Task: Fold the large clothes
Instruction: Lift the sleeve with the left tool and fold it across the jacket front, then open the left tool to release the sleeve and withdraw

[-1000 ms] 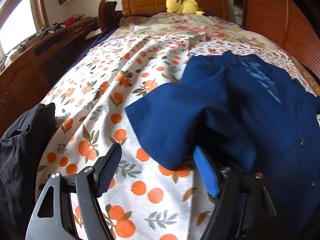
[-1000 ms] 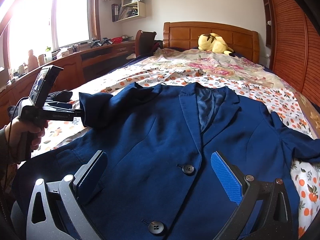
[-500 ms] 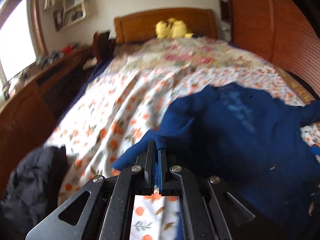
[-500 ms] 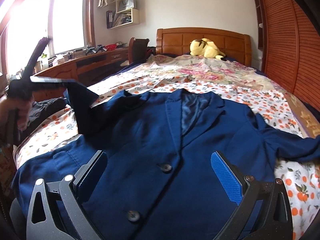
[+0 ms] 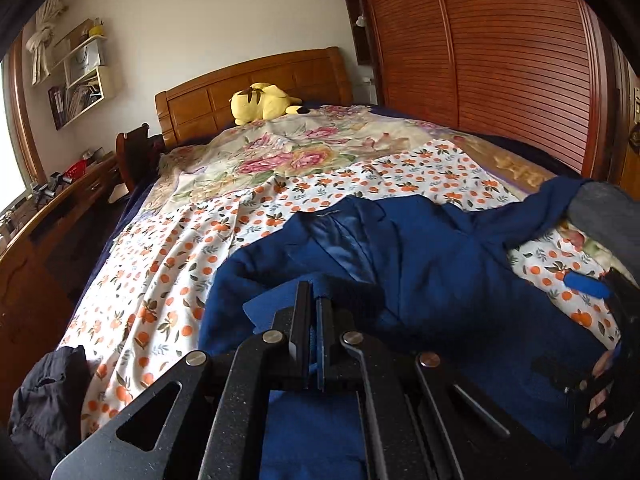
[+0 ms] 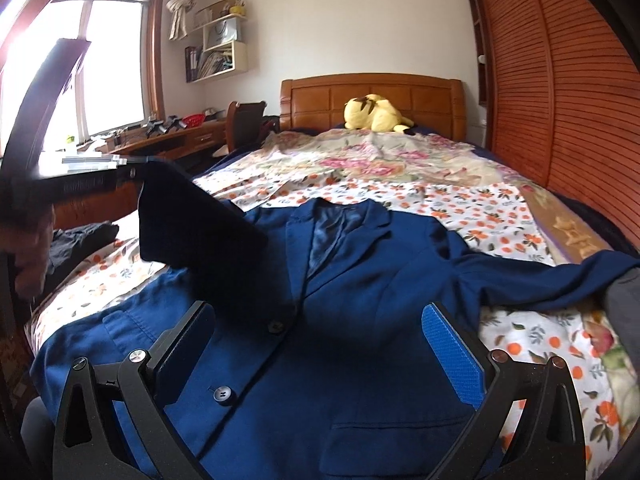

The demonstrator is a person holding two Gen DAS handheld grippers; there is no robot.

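I am pinching the jacket's (image 6: 360, 320) sleeve (image 6: 192, 220) in my left gripper (image 5: 313, 308), its jaws closed tight on the blue cloth, and I am holding that sleeve up off the bed (image 6: 500, 208), above the jacket's front. The jacket is lying face up on the bed, collar toward the headboard (image 6: 372, 96), its other sleeve stretching to the bed's right edge. My right gripper (image 6: 320, 344) is hovering over the jacket's buttons, jaws spread wide and gripping nothing. A dark garment (image 5: 48, 396) is lying by the bed's left edge.
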